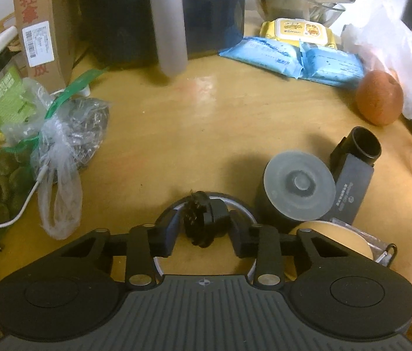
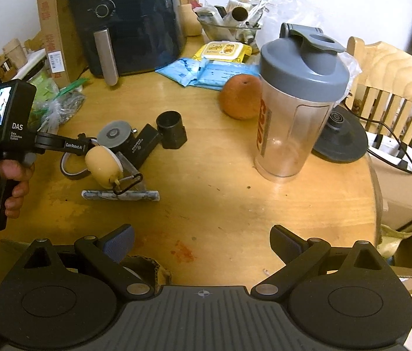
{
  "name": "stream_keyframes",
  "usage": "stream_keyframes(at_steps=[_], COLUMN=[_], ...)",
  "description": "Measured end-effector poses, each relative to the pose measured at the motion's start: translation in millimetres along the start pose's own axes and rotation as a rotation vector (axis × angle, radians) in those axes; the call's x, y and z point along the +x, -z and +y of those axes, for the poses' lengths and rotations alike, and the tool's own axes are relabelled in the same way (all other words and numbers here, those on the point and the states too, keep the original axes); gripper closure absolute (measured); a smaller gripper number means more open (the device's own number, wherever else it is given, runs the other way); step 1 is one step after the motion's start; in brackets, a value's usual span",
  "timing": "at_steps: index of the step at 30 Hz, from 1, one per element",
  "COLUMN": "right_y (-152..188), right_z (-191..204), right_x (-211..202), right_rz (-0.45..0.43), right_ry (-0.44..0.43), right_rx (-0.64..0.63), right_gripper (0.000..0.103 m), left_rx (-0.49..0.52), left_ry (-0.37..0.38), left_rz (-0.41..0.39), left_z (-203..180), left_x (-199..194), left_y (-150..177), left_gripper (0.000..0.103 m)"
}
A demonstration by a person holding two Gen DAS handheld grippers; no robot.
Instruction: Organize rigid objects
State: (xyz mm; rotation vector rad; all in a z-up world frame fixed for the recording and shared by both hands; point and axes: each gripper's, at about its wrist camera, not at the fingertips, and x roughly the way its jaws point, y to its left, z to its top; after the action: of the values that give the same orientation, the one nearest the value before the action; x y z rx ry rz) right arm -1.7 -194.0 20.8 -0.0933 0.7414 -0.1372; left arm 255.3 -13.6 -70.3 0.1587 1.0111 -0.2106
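Observation:
In the left wrist view my left gripper (image 1: 204,226) is shut on a small black bristly brush piece (image 1: 203,213), with a pad against each side. It is held over a tape ring (image 1: 236,200) lying flat on the wooden table (image 1: 206,122). To the right stand a black canister with a grey lid (image 1: 299,184), a black box (image 1: 350,184) and a black tube (image 1: 366,143). A beige round object (image 2: 103,163) with a carabiner lies beside the ring. My right gripper (image 2: 203,242) hangs open over the table's near edge, nothing between its fingers.
A shaker bottle (image 2: 296,102) and an orange fruit (image 2: 239,96) stand mid-table. A marbled stick (image 2: 119,196) lies near the beige object. The air fryer (image 2: 129,23), cardboard box (image 2: 51,29), wipes packs (image 2: 206,73) and plastic bags (image 1: 59,146) line the back and left. A kettle base (image 2: 340,137) sits at the right edge.

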Motion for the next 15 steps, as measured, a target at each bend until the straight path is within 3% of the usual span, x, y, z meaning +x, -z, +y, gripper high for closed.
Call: stream_keyframes(at_steps=[4, 15], right_y=[-1.5, -6.2], right_z=[1.0, 10.2], right_x=[0.5, 5.0], right_rz=[-0.001, 0.001], right_ry=[0.005, -0.009], right_rx=[-0.003, -0.026], right_gripper=[0.004, 0.004], left_rx=[0.023, -0.005], left_ry=[-0.036, -0.026], left_rz=[-0.010, -0.066], left_z=[-1.4, 6.9], left_x=[-1.9, -25.6], left_y=[2.2, 5.2], left_gripper=[0.081, 0.081])
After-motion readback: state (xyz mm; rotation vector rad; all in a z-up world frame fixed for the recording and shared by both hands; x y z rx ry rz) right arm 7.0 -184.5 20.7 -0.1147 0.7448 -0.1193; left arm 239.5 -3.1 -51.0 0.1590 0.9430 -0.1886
